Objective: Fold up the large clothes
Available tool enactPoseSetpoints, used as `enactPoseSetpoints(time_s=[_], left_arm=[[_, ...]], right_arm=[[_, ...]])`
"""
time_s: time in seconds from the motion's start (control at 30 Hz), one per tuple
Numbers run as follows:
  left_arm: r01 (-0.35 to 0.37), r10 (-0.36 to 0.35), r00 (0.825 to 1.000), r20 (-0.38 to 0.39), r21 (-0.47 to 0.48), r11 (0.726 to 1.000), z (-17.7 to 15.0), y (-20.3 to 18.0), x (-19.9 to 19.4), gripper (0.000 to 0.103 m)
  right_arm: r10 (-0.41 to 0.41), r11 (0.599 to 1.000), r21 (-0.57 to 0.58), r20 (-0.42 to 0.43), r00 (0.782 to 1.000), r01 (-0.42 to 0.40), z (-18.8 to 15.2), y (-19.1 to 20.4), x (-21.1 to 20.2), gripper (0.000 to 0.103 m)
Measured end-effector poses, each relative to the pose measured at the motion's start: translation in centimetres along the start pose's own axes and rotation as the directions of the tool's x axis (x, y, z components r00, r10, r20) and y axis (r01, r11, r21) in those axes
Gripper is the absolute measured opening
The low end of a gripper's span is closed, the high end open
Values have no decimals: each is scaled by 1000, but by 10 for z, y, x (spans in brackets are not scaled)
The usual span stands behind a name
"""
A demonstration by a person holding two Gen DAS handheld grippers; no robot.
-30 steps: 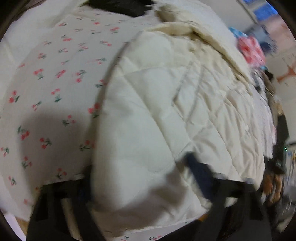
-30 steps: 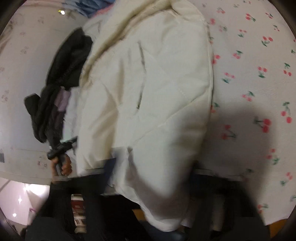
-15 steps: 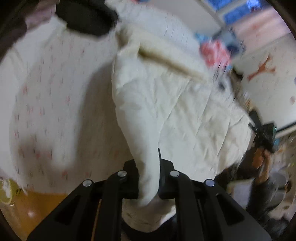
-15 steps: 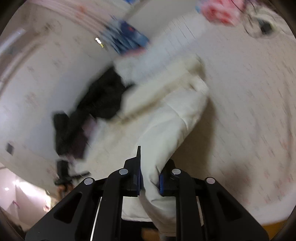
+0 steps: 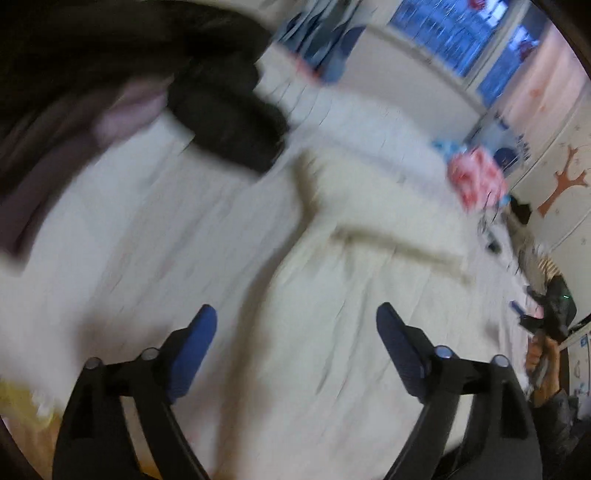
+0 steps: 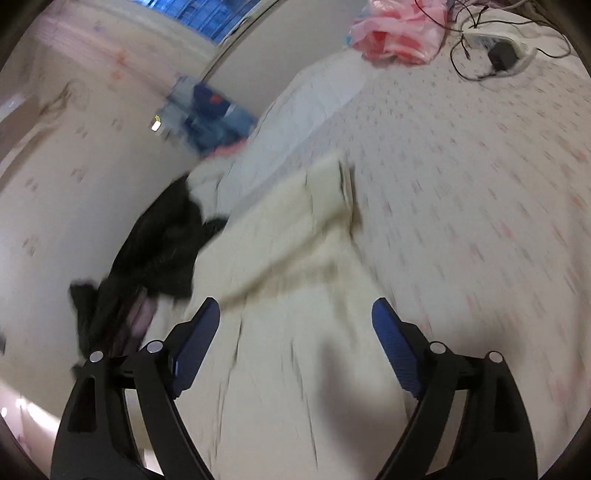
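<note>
A cream quilted coat (image 5: pixel 354 295) lies folded on the cherry-print bedsheet (image 5: pixel 155 236); the right wrist view shows the coat (image 6: pixel 295 280) running away from me on that sheet (image 6: pixel 480 192). My left gripper (image 5: pixel 295 317) hovers above the coat, its jaws opening wide with nothing pinched between the blue pads. My right gripper (image 6: pixel 295 310) also hangs above the coat, jaws opening, pads free of cloth. Both views are blurred by motion.
A black garment (image 5: pixel 229 122) and a mauve one (image 5: pixel 122 118) are heaped at the far left of the bed; the black heap (image 6: pixel 155 243) also shows left of the right gripper. Pink clothing (image 6: pixel 399 33), a charger with cables (image 6: pixel 498 55) and blue items (image 6: pixel 210 114) lie farther off.
Half a second ago both grippers pinched folds of the cream coat; now both have let go, spread their jaws and lifted away, tilting up toward the room.
</note>
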State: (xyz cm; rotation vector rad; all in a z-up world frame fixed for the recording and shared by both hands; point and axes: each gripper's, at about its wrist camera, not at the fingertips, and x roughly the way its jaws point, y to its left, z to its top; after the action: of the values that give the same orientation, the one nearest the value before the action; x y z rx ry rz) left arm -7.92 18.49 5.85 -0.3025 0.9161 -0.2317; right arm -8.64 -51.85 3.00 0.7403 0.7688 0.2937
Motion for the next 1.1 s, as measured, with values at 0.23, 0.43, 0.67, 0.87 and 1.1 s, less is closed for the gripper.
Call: enactPoseSetpoints(time_s=[0.23,0.43,0.67,0.87,1.1], left_arm=[[-20,15,995,97,49,999,68,-76,128,87],[-121,121,992,-20,-40,992,96,-63,230,93],[-59,63,985,159,-32,998,104,-81,192,96],[-165,177,971,-162,90,982,92,-72,285,97],[-92,91,994,68,14,996,114,-69,228,97]], right_arm=[[-120,985,123,18,993,117,72,-14,152,81],[-214,975,-60,-19,977,213,86,4,205,14],[-109,989,-79,187,976,126,100,11,137,12],[-261,963,-64,-5,965,260,79,-41,190,16],[-98,965,-213,256,962,155,94,29,153,33]])
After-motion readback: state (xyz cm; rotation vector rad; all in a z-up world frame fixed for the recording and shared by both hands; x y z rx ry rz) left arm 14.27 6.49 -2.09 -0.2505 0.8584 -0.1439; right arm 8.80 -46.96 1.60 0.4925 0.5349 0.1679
